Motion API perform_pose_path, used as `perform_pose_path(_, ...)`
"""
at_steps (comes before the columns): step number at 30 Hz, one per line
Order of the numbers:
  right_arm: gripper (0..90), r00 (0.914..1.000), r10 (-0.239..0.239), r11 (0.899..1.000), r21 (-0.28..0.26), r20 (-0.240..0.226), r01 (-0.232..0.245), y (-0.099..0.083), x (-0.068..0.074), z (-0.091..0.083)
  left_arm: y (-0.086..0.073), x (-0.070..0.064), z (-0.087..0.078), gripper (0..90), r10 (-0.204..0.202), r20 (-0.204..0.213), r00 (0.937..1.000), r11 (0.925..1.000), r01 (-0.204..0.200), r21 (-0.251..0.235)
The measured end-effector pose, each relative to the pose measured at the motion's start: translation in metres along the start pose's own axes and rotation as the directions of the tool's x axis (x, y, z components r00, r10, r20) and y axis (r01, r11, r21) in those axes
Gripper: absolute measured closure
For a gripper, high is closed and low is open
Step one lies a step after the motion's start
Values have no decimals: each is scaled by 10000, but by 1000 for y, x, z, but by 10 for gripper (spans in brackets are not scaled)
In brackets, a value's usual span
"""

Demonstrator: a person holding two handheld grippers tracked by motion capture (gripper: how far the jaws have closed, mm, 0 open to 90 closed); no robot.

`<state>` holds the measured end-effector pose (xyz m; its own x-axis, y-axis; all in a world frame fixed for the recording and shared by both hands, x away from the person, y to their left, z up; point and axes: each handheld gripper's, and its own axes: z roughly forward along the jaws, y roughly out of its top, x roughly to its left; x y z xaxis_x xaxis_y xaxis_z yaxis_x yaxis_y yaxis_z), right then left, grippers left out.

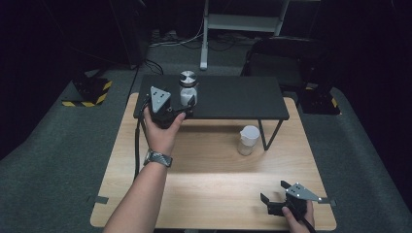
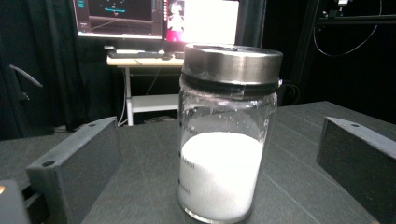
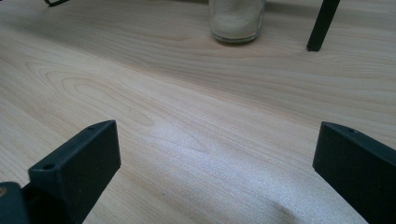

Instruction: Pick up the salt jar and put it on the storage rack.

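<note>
Second jar (image 1: 248,140) sits on the wooden table (image 1: 204,194) just beside a leg of the black shelf (image 1: 233,99) — white lid, sandy-looking fill in the right gripper view (image 3: 236,18). Behind the table there's a white desk frame (image 1: 243,22) with cables on the grey floor, plus hazard-striped bases at either side (image 1: 90,92). Lit monitors (image 2: 159,18) glow in the back — everything else is pretty dark.

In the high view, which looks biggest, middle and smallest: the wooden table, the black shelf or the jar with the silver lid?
1. Light wooden table, largest.
2. Black flat shelf.
3. Glass jar with the silver lid, smallest.
</note>
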<state>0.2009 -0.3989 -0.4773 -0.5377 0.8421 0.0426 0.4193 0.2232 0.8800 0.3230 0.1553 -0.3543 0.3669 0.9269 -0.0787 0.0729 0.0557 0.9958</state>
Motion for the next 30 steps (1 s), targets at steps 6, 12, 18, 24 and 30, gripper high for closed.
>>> perform_pose_path(6,5,10000,-28,10000,36,3,28,1,0,0,-9,2,-17,3,170,250,9995,9997,-165,-184)
perform_pose_path(12,5,10000,-33,10000,37,5,33,1,1,0,-16,3,-28,3,97,509,9987,9996,-84,-259)
perform_pose_path(18,5,10000,-62,10000,56,17,62,1,1,0,-23,4,-39,3,126,729,9973,9996,-106,-280)
perform_pose_path(24,5,10000,-52,10000,50,10,52,1,1,0,-34,3,-51,3,333,972,9947,9990,-303,-328)
perform_pose_path(30,5,10000,-78,10000,44,14,78,1,2,0,-47,2,-61,3,246,1113,9935,9992,-210,-337)
